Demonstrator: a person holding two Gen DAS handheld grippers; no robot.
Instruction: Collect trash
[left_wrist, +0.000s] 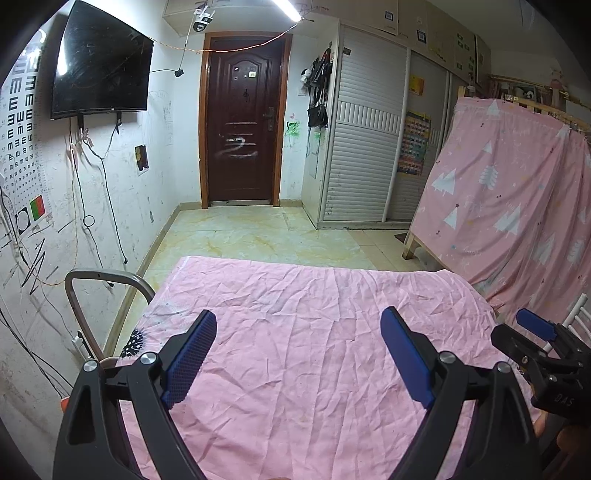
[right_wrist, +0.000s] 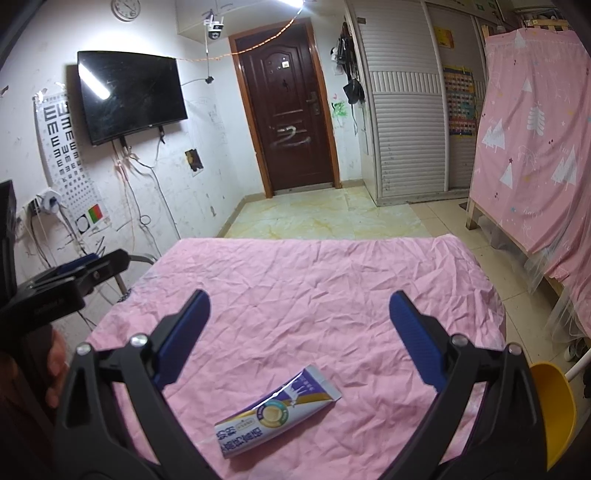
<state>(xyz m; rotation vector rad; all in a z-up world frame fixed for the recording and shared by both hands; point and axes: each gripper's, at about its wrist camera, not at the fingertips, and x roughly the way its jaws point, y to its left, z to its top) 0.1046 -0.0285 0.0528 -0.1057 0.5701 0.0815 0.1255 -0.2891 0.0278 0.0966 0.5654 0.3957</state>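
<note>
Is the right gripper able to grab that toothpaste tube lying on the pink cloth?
Probably yes. The right gripper is open, and the toothpaste tube lies flat on the pink cloth just below its fingers, with nothing on top of it or in between.

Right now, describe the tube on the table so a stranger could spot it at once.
Find the pink cloth covering the table. Near its front edge, between the right gripper's open jaws, lies the tube. It is flat, purple, white and gold, and the only item on the cloth.

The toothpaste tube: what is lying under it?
The toothpaste tube lies flat on the wrinkled pink cloth, between the fingers of the open right gripper. What the cloth covers cannot be seen.
</note>
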